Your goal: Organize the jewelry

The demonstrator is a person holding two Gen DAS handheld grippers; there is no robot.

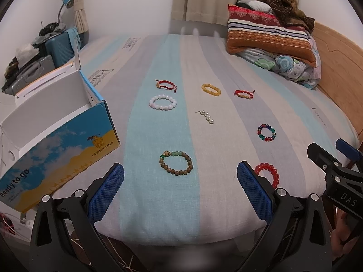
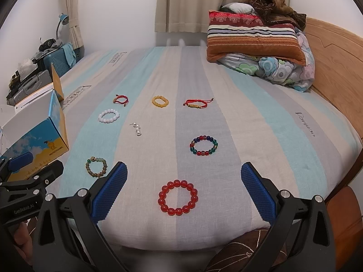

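Left gripper (image 1: 180, 182): jaws spread wide, nothing between the blue pads, hovering at the near edge of the bed (image 1: 158, 215). Right gripper (image 2: 184, 181): likewise wide apart and unloaded, held level beside the left one.

Landmark: red bead bracelet (image 2: 178, 198), a ring of glossy translucent red beads lying flat just ahead of the right gripper. Left of it lies the brown wooden bead bracelet (image 1: 176, 163), which carries a few green beads. Beyond the red one sits the multicolour glass bead bracelet (image 2: 203, 145). Farther back and left lie a short pearl strand (image 2: 137, 129) and a white bead bracelet (image 2: 109, 115). The farthest row holds 2 red cord bracelets (image 2: 121, 100) (image 2: 196, 104) with a yellow bead bracelet (image 2: 160, 101) between them. All 8 pieces lie apart from one another.

An open blue-and-yellow cardboard box (image 1: 63, 140) sits far left of the red bracelet. The sheet is striped blue, grey and beige. A striped pillow (image 2: 254, 38) and folded bedding rest against the wooden headboard (image 2: 333, 68); curtains (image 2: 181, 4) and suitcases (image 2: 38, 79) stand behind.
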